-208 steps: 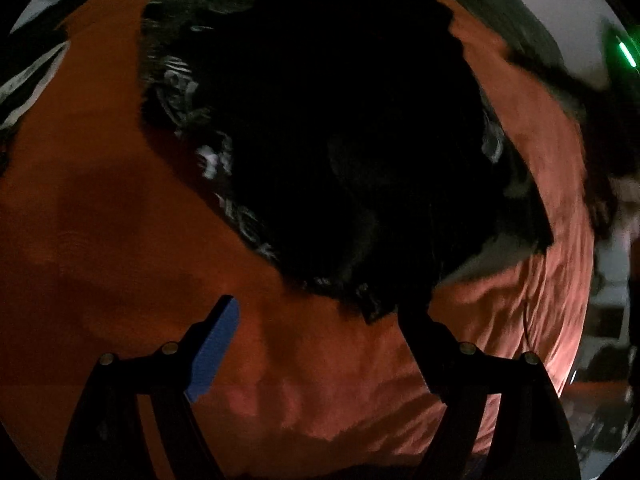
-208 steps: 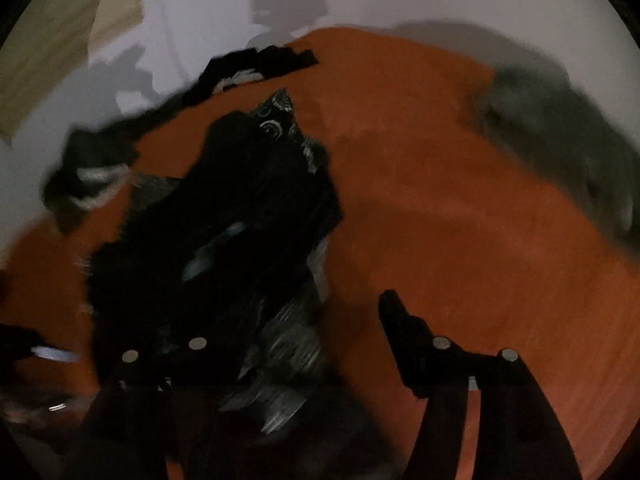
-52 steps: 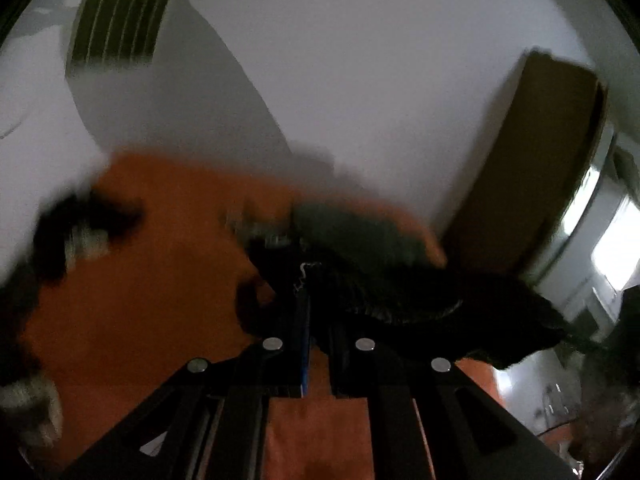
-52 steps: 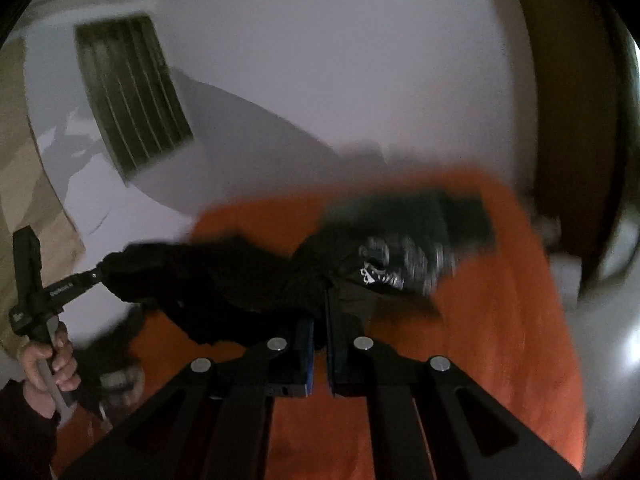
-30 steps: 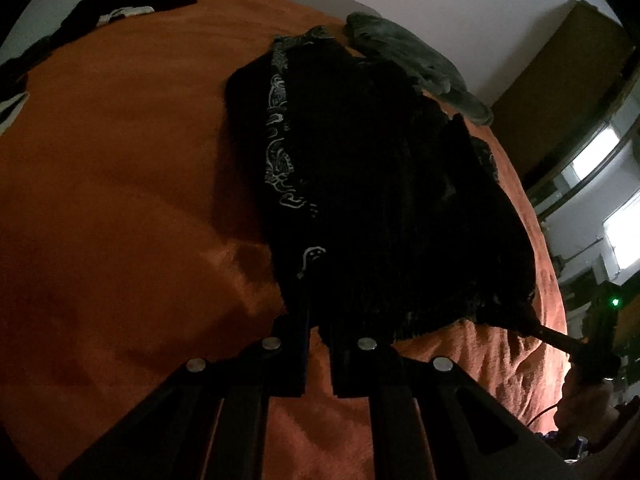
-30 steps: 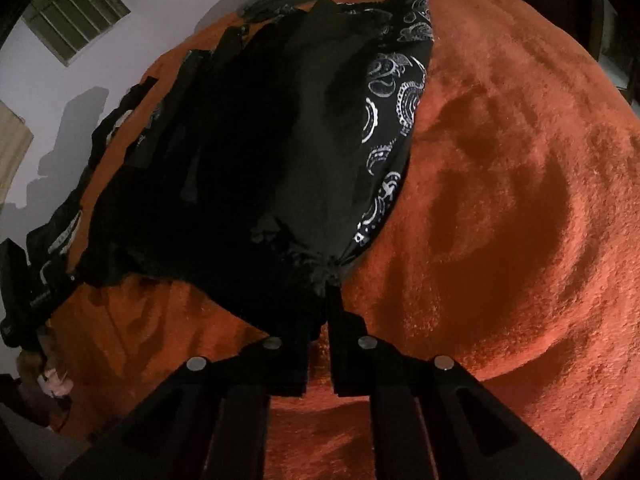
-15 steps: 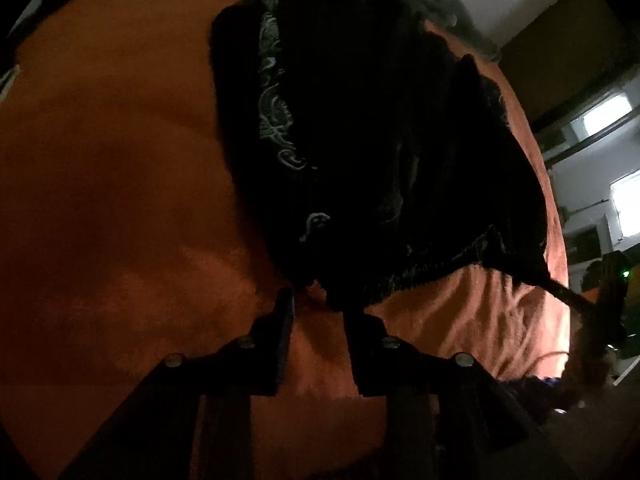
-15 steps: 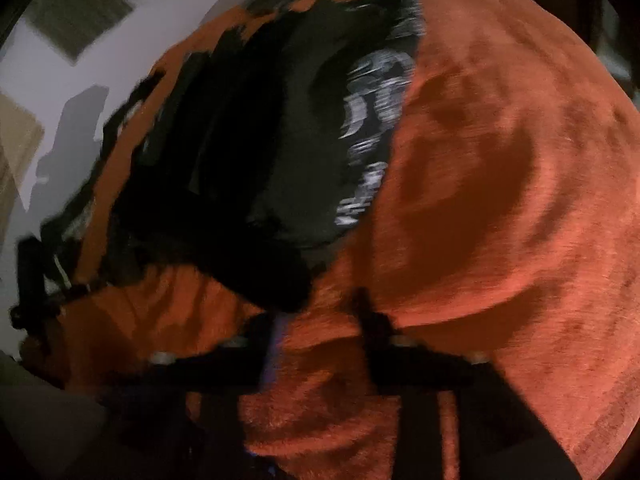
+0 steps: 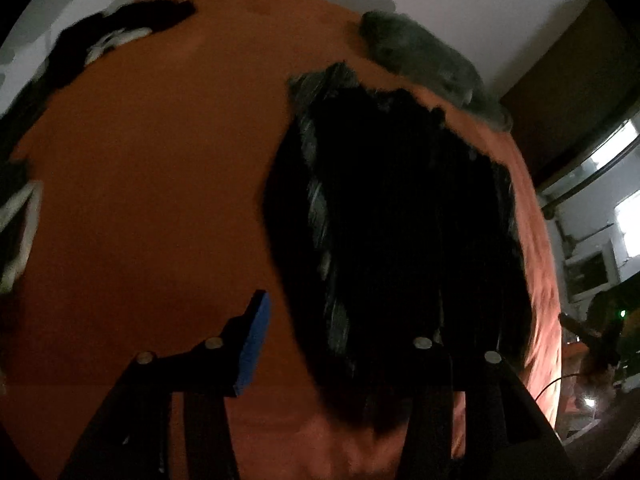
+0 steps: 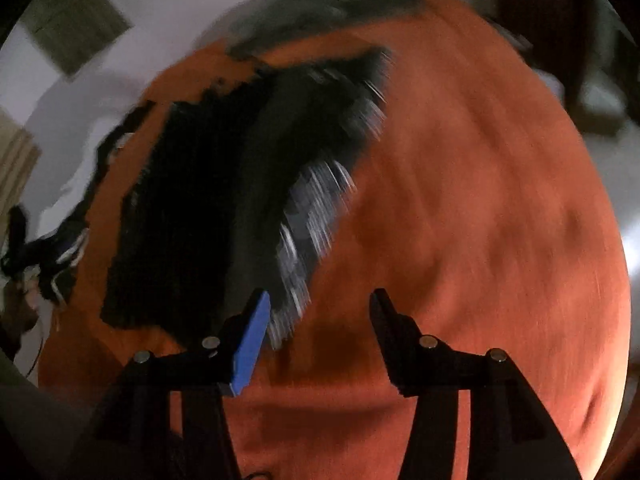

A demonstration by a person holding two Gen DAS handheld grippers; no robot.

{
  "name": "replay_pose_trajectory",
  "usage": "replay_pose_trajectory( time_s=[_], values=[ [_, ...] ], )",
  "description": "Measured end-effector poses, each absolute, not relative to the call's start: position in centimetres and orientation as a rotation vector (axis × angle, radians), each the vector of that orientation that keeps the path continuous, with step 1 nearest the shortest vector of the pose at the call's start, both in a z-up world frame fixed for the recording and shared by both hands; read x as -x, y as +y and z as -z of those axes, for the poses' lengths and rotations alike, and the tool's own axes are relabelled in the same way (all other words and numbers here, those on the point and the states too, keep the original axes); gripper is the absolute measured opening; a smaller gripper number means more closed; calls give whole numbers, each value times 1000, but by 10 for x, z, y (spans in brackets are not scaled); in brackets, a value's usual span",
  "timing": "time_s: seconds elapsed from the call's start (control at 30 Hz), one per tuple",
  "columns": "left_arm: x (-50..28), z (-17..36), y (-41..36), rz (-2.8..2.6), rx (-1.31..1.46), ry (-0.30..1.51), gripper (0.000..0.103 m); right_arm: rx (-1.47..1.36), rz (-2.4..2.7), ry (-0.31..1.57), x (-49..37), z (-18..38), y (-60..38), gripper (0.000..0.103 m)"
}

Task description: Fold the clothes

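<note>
A black garment [image 9: 400,220] with a white paisley border lies spread on the orange bedspread [image 9: 140,200]. My left gripper [image 9: 340,328] hangs above its near end. Its jaws are opening, the blue pad [image 9: 254,340] stands clear of the cloth, and nothing is pinched. In the right wrist view the same garment [image 10: 200,200] lies to the left, its patterned edge [image 10: 312,208] blurred. My right gripper [image 10: 320,312] is open over bare bedspread [image 10: 480,220] just off the garment's near corner, with nothing between its fingers.
A grey garment [image 9: 420,52] lies at the bed's far edge. A black and white piece [image 9: 120,28] lies far left, with more clothing [image 9: 16,220] at the left edge. A white wall [image 9: 440,0] stands behind and a brown wardrobe [image 9: 560,80] to the right.
Both grippers were shut on the garment's near corners a second ago. They have let go, opened and pulled back and up. The garment now lies on the bedspread.
</note>
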State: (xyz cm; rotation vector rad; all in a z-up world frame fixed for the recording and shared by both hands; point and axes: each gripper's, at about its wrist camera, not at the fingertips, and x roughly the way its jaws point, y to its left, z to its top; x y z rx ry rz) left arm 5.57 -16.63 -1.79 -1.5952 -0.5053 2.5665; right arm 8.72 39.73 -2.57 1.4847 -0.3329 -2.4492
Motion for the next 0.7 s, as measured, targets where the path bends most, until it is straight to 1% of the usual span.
replay_pose_trajectory(
  time_s=[0.1,0.17,0.23,0.27,0.3,0.37,0.4,0.5,0.53,0.57,0.6,0.63,0.67,0.7],
  values=[
    [5,42,-155,-2561,1637,-450,56,-1416,2420,-223,-11,27,378,51],
    [41,59,-146,-2564,1674,-404,56,-1390,2439,-208,36,36,373,51],
    [64,79,-139,-2600,1744,-329,56,-1428,2466,-284,72,51,380,51],
    [74,92,-138,-2611,1825,-304,56,-1455,2475,-334,89,58,383,51],
    [78,102,-140,-2600,1884,-335,56,-1482,2483,-385,106,66,387,51],
    [78,112,-145,-2568,1901,-458,56,-1533,2475,-458,130,78,392,51],
    [77,113,-146,-2574,1883,-474,56,-1554,2470,-480,139,85,393,51],
    [76,115,-142,-2601,1867,-439,55,-1626,2428,-530,157,106,392,50],
    [74,114,-140,-2611,1849,-422,53,-1673,2422,-533,161,115,390,44],
    [72,113,-138,-2613,1822,-407,31,-1689,2434,-534,160,120,390,40],
    [71,112,-136,-2608,1794,-395,9,-1685,2460,-524,160,123,390,30],
    [68,111,-135,-2613,1776,-396,8,-1676,2492,-502,159,123,390,5],
    [65,109,-136,-2625,1766,-417,8,-1668,2518,-489,157,120,392,1],
    [62,108,-138,-2634,1753,-448,7,-1650,2552,-496,153,115,396,0]
  ],
)
